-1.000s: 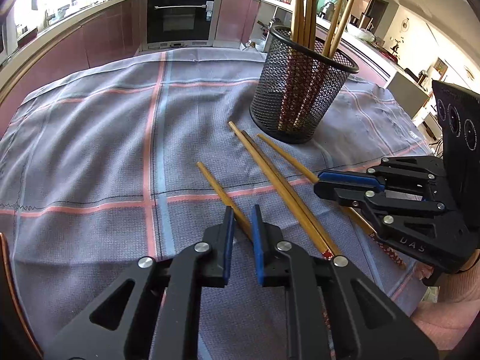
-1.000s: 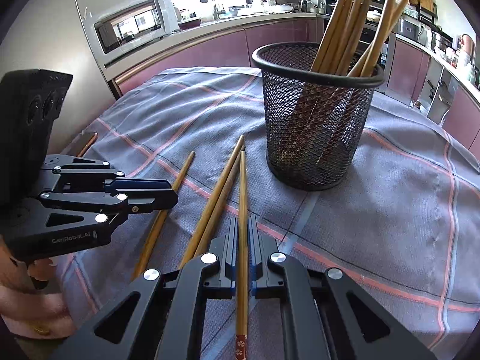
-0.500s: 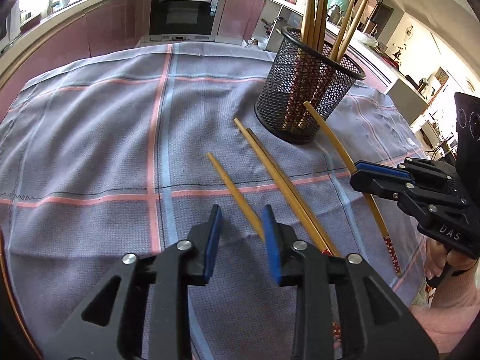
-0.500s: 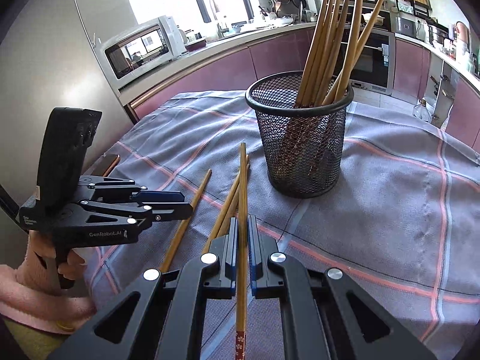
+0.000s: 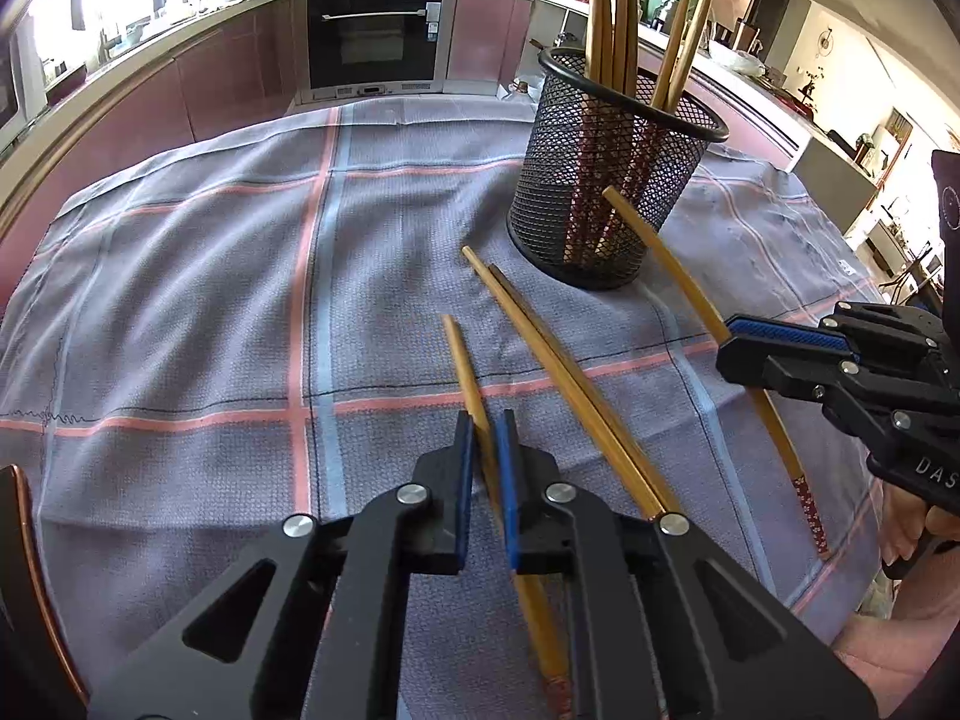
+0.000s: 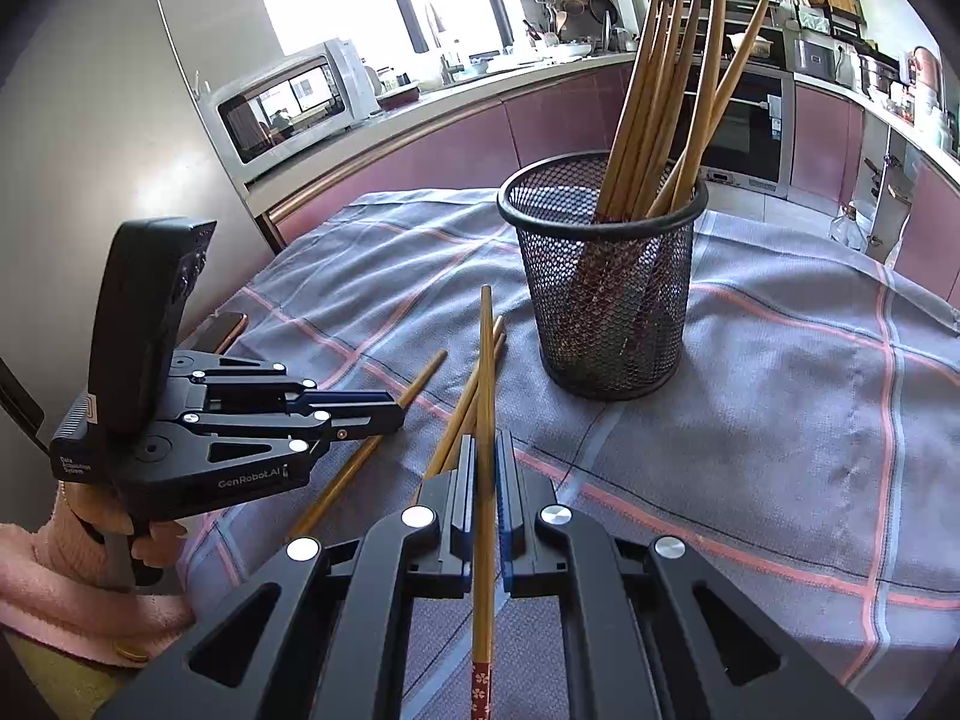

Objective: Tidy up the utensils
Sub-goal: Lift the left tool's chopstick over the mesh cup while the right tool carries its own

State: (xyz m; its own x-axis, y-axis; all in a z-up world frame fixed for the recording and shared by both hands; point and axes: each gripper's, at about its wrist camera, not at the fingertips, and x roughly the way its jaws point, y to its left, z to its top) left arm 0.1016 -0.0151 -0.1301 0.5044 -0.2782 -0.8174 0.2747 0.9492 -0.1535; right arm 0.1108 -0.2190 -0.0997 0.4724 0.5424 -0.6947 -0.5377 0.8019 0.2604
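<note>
On the grey checked tablecloth, in a kitchen with purple cabinets, I see a black mesh holder standing upright with a bundle of bamboo chopsticks leaning inside it, thin ends up. Just in front of the holder, a pair of chopsticks lies side by side on the cloth, touching along their length.

My left gripper sits low over the cloth with its jaws narrow, having just been closing, and the single chopstick that lies left of the pair now runs between the blue pads. The pads look pressed against it, and its patterned red end shows below the fingers. From the right wrist view this chopstick rests on the cloth, passing under the left gripper's fingertips.

My right gripper is clamped tight on another chopstick, held lengthwise between the pads. That stick is lifted off the cloth: its thin end points toward the holder's base, near it but apart, and its red flowered end hangs back under the gripper body. In the left wrist view the same stick slants across the front of the holder's mesh wall.

A pink sleeve shows behind the left gripper. A microwave sits on the counter beyond, and an oven is built in under the far worktop.
</note>
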